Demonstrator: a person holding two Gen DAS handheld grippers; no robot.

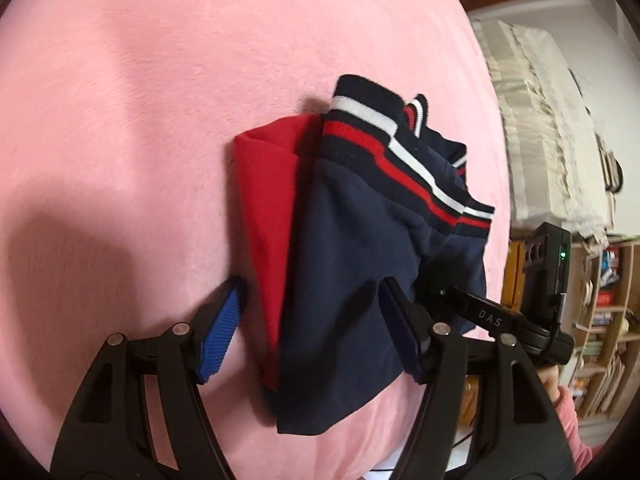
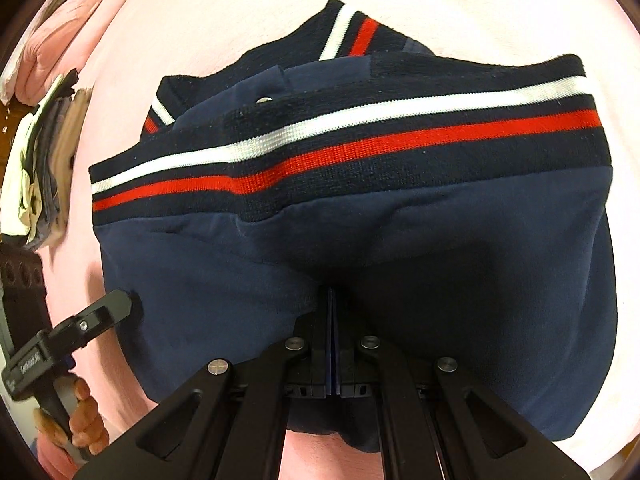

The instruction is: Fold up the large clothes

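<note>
A navy and red garment point(image 1: 352, 248) with a red-and-white striped ribbed hem lies bunched on the pink blanket point(image 1: 140, 120). My left gripper point(image 1: 312, 312) is open, its blue-padded fingers point(image 1: 224, 328) standing either side of the garment's near edge. My right gripper point(image 2: 332, 320) is shut on a fold of the navy cloth point(image 2: 400, 240), which fills the right wrist view; it also shows in the left wrist view point(image 1: 492, 320) at the garment's right side. The left gripper shows in the right wrist view point(image 2: 100, 312) at the garment's left edge.
The pink blanket point(image 2: 440, 0) covers the whole surface. A bookshelf point(image 1: 600, 320) and a covered bulky object point(image 1: 540, 140) stand beyond the right edge. A pile of clothes point(image 2: 44, 160) lies at the far left in the right wrist view.
</note>
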